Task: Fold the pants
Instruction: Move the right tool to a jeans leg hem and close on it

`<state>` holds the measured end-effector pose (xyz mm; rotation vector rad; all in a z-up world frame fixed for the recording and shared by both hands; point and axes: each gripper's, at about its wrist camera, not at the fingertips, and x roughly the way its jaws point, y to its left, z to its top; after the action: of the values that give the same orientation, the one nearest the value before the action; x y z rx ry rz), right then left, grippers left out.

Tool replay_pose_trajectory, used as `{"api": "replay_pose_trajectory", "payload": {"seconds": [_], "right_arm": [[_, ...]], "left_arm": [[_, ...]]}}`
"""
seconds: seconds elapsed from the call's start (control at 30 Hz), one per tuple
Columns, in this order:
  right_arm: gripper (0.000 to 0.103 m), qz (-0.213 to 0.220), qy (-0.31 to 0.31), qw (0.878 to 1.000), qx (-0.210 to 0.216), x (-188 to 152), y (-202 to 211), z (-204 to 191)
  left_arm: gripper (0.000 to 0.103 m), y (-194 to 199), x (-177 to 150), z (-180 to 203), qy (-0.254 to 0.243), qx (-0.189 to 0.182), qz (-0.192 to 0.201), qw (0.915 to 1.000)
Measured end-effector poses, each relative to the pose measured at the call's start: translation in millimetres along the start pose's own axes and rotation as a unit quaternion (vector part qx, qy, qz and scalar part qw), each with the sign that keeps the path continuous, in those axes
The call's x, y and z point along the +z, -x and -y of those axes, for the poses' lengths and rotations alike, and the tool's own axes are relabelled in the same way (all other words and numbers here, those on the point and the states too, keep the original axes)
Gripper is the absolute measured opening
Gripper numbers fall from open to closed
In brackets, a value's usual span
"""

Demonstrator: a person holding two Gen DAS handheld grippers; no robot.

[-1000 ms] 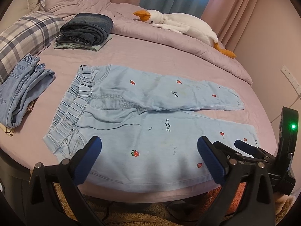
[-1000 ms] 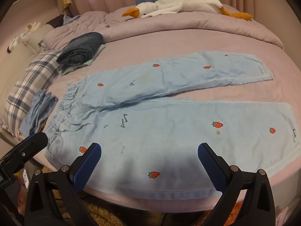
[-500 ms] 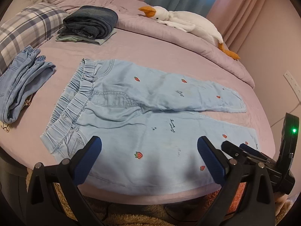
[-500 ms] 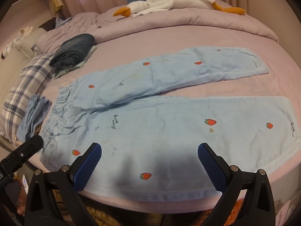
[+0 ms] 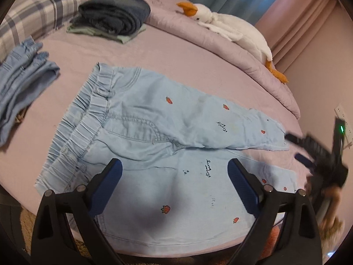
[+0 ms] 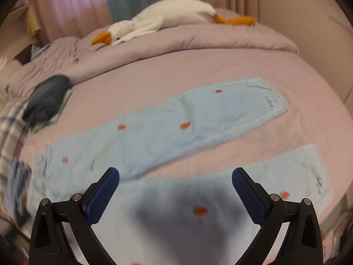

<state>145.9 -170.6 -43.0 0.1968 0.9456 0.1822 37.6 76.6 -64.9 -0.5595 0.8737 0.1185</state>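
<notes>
Light blue pants [image 5: 154, 137] with small strawberry prints lie flat on the pink bed, elastic waistband at the left, both legs stretching right. My left gripper [image 5: 175, 167] hovers over the near leg close to the crotch; its jaws are closing slightly, nothing is between them and the pads do not touch cloth. My right gripper [image 6: 175, 177] hangs open above the near leg [image 6: 198, 209], toward the cuffs, casting a dark shadow on it. The far leg [image 6: 176, 128] lies beyond. In the left wrist view the right gripper [image 5: 308, 152] shows blurred at the right edge.
A folded dark pile of clothes [image 5: 114, 15] sits at the back left, beside a plaid pillow [image 5: 37, 11]. More blue jeans [image 5: 19, 88] lie at the left edge. A white goose plush [image 5: 229, 28] rests on the rolled quilt. The bed's front edge [image 5: 176, 251] lies just below the grippers.
Both grippers have moved in over the pants. The right one swung toward the cuff end, blurring its view. The left one's jaws have narrowed a little.
</notes>
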Motion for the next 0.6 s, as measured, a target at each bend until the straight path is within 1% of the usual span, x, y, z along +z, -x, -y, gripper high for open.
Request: {"api": "replay_pose_trajectory", "payload": {"seconds": [0.07,0.13,0.17,0.2,0.27,0.37,0.43,0.5,0.6], "right_arm": [[0.102,-0.032,-0.030,0.998,0.034,22.2,-19.4,4.3],[0.102,-0.058,-0.057,0.994,0.067,36.7,-36.1,9.5],[0.102,-0.069,-0.080,0.991,0.079,43.7,-44.9,15.4],[0.102,-0.082,-0.104,0.988,0.082,51.2,-55.6,20.8],[0.102,-0.096,-0.122,0.985,0.074,63.5,-71.7,25.7],[0.102,-0.094,-0.136,0.986,0.032,84.5,-93.3,28.5],[0.102,-0.096,-0.143,0.985,0.013,95.6,-109.3,26.5],[0.096,-0.110,-0.151,0.982,-0.006,104.1,-129.5,23.7],[0.095,-0.123,-0.157,0.979,-0.029,111.2,-160.2,21.4]], "left_arm": [[0.096,-4.2,3.5,-1.8,0.004,0.008,-0.003,1.0000],[0.096,-8.5,5.5,-4.2,0.010,0.018,-0.005,0.9998],[0.096,-10.5,5.5,-6.3,0.014,0.020,-0.006,0.9997],[0.096,-12.8,4.8,-8.9,0.017,0.020,-0.009,0.9996],[0.095,-18.3,3.0,-13.7,0.025,0.024,-0.019,0.9992],[0.093,-24.4,3.3,-18.5,0.029,0.035,-0.030,0.9985],[0.093,-27.5,4.9,-19.6,0.031,0.038,-0.033,0.9983],[0.093,-29.0,7.5,-18.9,0.032,0.040,-0.031,0.9982],[0.093,-29.7,10.0,-18.1,0.032,0.045,-0.031,0.9980]]}}
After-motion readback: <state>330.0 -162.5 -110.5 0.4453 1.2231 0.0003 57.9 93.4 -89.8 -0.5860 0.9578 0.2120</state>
